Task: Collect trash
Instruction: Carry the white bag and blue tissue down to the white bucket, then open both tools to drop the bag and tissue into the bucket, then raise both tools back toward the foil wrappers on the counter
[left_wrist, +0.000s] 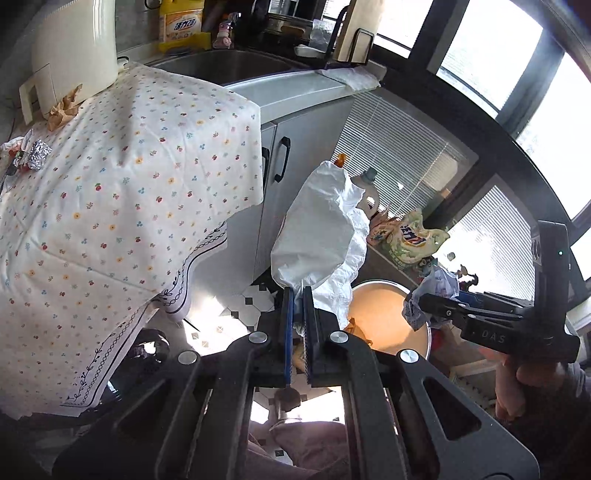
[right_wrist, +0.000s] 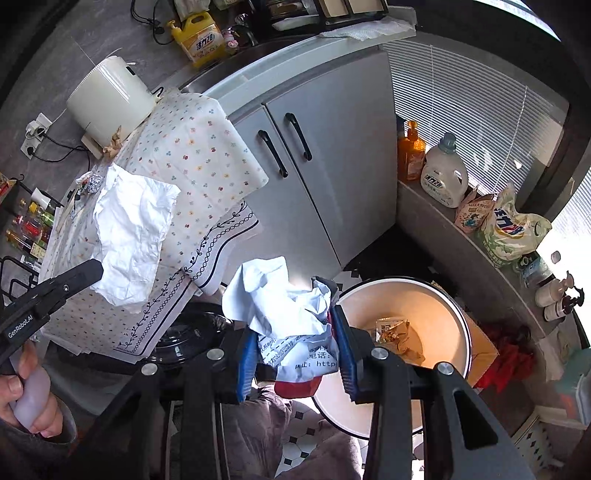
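Note:
My left gripper (left_wrist: 298, 295) is shut on a crumpled white paper sheet (left_wrist: 317, 229) and holds it in the air beside the table; the sheet also shows in the right wrist view (right_wrist: 133, 229). My right gripper (right_wrist: 293, 332) is shut on a crumpled pale-blue printed wrapper (right_wrist: 291, 314), held just left of a round cream bin (right_wrist: 461, 321) on the floor. The bin holds a brown snack packet (right_wrist: 397, 332). On the table with the flowered cloth (left_wrist: 129, 166) lie a foil ball (left_wrist: 37, 155) and a brown paper scrap (left_wrist: 62, 109).
A white cylindrical appliance (left_wrist: 70, 48) stands at the table's back. Grey cabinet doors (right_wrist: 314, 177) and a sink counter with a yellow detergent bottle (right_wrist: 201, 40) lie behind. A ledge at right carries bottles and bags (right_wrist: 506, 229). A black pot (right_wrist: 188, 332) sits below the table edge.

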